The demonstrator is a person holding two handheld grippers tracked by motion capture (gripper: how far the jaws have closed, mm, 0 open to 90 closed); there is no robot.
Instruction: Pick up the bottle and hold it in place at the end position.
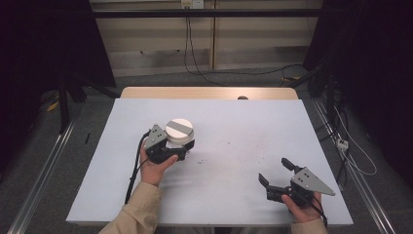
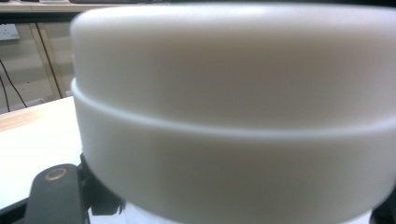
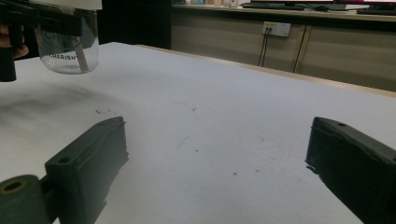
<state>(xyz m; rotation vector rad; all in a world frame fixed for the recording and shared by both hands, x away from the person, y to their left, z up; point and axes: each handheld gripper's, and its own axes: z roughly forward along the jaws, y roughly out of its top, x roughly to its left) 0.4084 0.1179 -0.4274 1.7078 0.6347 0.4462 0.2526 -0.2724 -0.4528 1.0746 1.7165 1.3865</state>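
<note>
Black right gripper (image 1: 273,171) sits nearest, at the table's front right corner in the high view, held in the person's right hand (image 1: 303,210). Jaws spread wide, nothing between them. In the right gripper view both black jaws rise from the bottom edge with bare white table surface (image 3: 224,121) between, lightly scuffed and speckled. Grey three-cornered plate on top of it, pointing right.

Beige sleeve (image 1: 139,209) comes in at bottom left, leading up to the left hand (image 1: 155,168), which holds the left gripper (image 1: 184,147). Its cable trails down beside the forearm. Left gripper is clamped on a jar (image 1: 179,132), jaws closed tight around it below the lid. Jar has a white round lid with a grey stripe across the top, seen from above in the high view. Left gripper view: white lid (image 2: 233,107) very close and blurred, one black jaw part at bottom left. Right gripper view shows the jar's clear glass body (image 3: 70,46) at top left, with lettering on it, gripped above by dark jaws; it looks to be off the surface but hard to be sure.

Jar is left of table centre, well apart from the right gripper.

Farther: wooden table edge (image 1: 209,92) beyond the white sheet, then grey floor with cables (image 1: 234,73) and a pale wall.
</note>
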